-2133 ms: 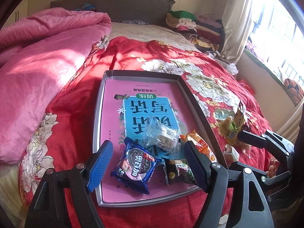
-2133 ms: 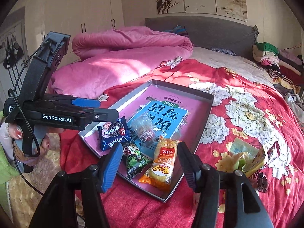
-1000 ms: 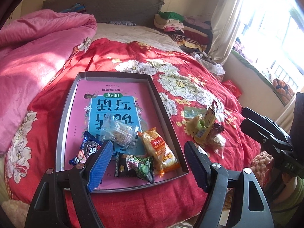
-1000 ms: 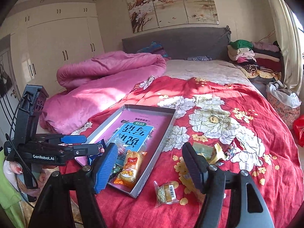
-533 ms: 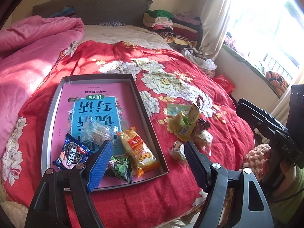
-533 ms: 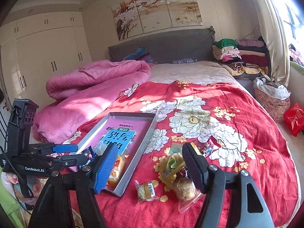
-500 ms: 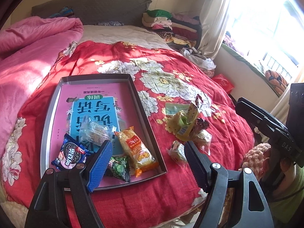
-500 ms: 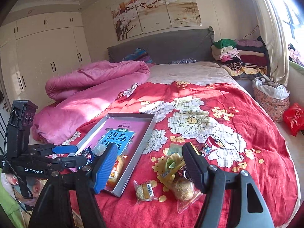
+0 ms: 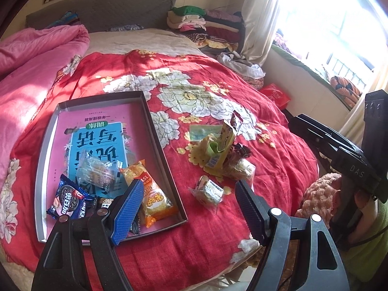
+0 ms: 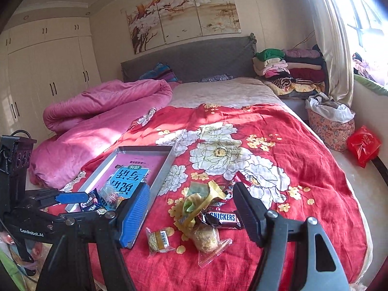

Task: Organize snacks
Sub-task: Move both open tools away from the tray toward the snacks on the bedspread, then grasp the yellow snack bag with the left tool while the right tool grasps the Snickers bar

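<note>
My left gripper and right gripper both gape wide, holding nothing. Loose snacks sit lower centre on the bedspread, right of the tray.

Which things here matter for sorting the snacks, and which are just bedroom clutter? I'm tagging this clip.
Job: tray, Oreo pack, orange cake pack, Snickers bar, small wrapped cake, left gripper, right gripper.

Clutter: pink duvet, folded clothes, red bag.
</note>
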Motion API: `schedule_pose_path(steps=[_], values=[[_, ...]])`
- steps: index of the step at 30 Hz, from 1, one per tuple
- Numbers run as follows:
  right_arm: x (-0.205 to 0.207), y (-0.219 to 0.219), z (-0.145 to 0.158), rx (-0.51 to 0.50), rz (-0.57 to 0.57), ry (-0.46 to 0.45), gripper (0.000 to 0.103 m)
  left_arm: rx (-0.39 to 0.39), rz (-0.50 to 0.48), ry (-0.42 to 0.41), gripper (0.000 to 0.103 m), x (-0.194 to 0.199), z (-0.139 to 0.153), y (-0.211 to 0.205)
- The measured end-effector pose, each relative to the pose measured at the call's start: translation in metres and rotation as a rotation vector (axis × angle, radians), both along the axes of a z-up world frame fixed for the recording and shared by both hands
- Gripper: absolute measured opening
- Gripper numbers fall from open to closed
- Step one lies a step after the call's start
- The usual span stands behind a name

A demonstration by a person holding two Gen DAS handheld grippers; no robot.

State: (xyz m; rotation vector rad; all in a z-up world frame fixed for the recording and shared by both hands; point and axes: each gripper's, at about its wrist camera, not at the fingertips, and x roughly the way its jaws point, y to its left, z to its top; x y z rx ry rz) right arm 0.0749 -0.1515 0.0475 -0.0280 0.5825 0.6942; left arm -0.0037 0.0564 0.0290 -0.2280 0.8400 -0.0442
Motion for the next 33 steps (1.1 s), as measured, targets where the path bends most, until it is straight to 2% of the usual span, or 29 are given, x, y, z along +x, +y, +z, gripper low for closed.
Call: schedule_pose_path(steps=[9,22,33], values=[[0.014,-0.011,-0.011,-0.021,-0.046,0.057,0.071,0.013,-0.039,0.025,0.079,0.008,-0.005,-0.018],[0.027,-0.016,-0.029,-0.033,-0.047,0.126,0.071,0.012,-0.085,0.073,0.079,0.029,-0.02,-0.04],[0.046,-0.005,-0.061,-0.149,-0.062,0.227,0.071,-0.013,-0.083,0.128,0.079,0.067,-0.038,-0.045]])
